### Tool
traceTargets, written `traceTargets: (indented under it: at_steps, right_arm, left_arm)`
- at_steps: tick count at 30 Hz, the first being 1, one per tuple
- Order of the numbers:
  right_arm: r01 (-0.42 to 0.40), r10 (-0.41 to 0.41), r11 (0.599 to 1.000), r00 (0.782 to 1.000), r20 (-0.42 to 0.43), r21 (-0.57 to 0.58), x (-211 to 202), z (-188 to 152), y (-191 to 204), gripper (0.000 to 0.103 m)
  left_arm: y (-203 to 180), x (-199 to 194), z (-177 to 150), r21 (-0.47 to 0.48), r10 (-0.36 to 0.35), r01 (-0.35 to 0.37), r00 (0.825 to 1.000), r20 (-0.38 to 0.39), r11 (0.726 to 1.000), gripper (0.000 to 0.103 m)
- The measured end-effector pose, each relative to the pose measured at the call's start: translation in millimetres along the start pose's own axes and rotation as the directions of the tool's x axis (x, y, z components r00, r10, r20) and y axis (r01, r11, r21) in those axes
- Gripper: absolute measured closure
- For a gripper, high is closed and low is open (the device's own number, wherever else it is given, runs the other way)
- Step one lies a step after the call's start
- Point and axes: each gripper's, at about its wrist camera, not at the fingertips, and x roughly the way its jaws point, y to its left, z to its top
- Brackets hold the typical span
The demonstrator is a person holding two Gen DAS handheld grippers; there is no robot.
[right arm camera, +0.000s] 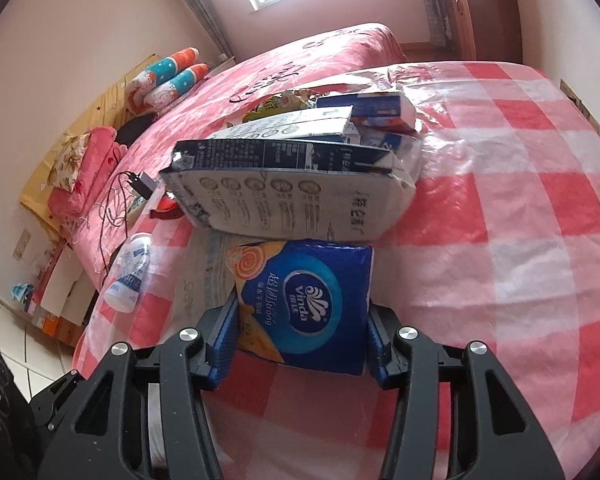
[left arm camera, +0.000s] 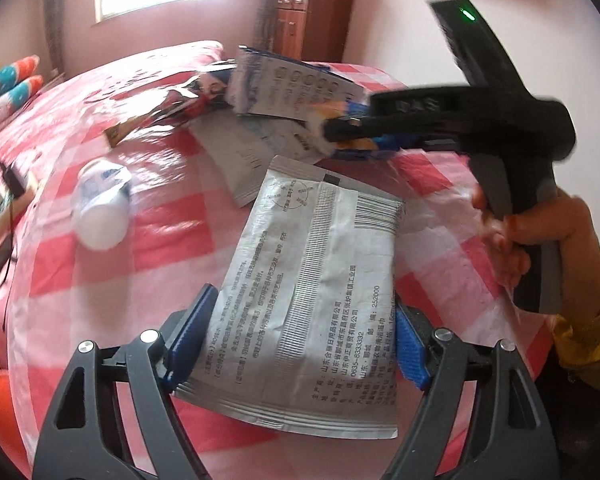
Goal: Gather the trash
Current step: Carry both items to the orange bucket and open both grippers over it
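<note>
My left gripper [left arm camera: 304, 344] has its blue pads pressed on either side of a flat grey foil sachet printed with black text and a barcode [left arm camera: 316, 280], which fills the lower centre of the left wrist view. It looks empty and thin — light, crinkly and slick, so I judge it will buckle or slide out if I pinch only a corner. Gripping across its width, as now, seems the sounder hold.

My right gripper [right arm camera: 300, 340] is closed around a soft blue and orange plastic tissue pack [right arm camera: 304, 300], low in the centre of the right wrist view. The pack looks squashy and light; the film may be slippery, yet the pads sink in enough to keep it — squeezing across the middle suits it.

Just above that pack in the frame lies a crushed white and dark blue paper carton [right arm camera: 288, 196], with more flattened cartons [right arm camera: 340, 120] piled behind it toward the upper centre. They look stiff at the folds yet light, best taken by an edge. At the left a small white plastic bottle with blue print [right arm camera: 130, 272] lies on its side; being round and smooth, it would likely roll, so I would take it across the body. All of it rests on the red and white checked plastic cloth [right arm camera: 500, 200].
</note>
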Motion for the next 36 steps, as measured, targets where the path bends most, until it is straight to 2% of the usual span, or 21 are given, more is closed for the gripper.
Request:
traceTargets:
  at_steps: [4,9,13,16,21,29,32,36]
  right_arm:
    - [-0.01,0.01,1.0,1.0,0.024,0.004,-14,-9,3,0.05]
    - [-0.029,0.03,0.999,0.999,0.021,-0.03,-25,-12,24,0.05]
    - [-0.073,0.072,0.993,0.997,-0.011,-0.09,-22,-15,60,0.05]
    - [-0.122,0.117,0.982,0.992,-0.043,-0.144,-17,-18,93,0.05]
    - [-0.218,0.195,0.941,0.974,-0.114,-0.26,-4,-27,163,0.05]
    - [-0.372,0.278,0.828,0.922,-0.268,-0.42,33,-60,277,0.049]
    - [-0.417,0.29,0.781,0.902,-0.32,-0.466,49,-77,316,0.048]
    - [-0.457,0.291,0.727,0.881,-0.374,-0.512,69,-98,358,0.047]
  left_arm:
    - [18,-12,-2,-0.062,0.027,-0.025,0.999,0.028,0.998,0.023]
    - [40,-42,-13,-0.148,0.112,-0.102,0.992,0.065,0.984,0.023]
    - [67,-57,-19,-0.211,0.219,-0.201,0.973,0.069,0.957,0.023]
    - [93,-71,-29,-0.276,0.296,-0.269,0.953,0.059,0.923,0.023]
    - [139,-102,-59,-0.377,0.436,-0.395,0.9,0.026,0.838,0.023]
    - [206,-138,-123,-0.513,0.566,-0.517,0.821,-0.072,0.685,0.023]
    - [230,-141,-149,-0.563,0.572,-0.531,0.811,-0.121,0.634,0.023]
    - [251,-137,-181,-0.621,0.548,-0.523,0.818,-0.174,0.584,0.022]
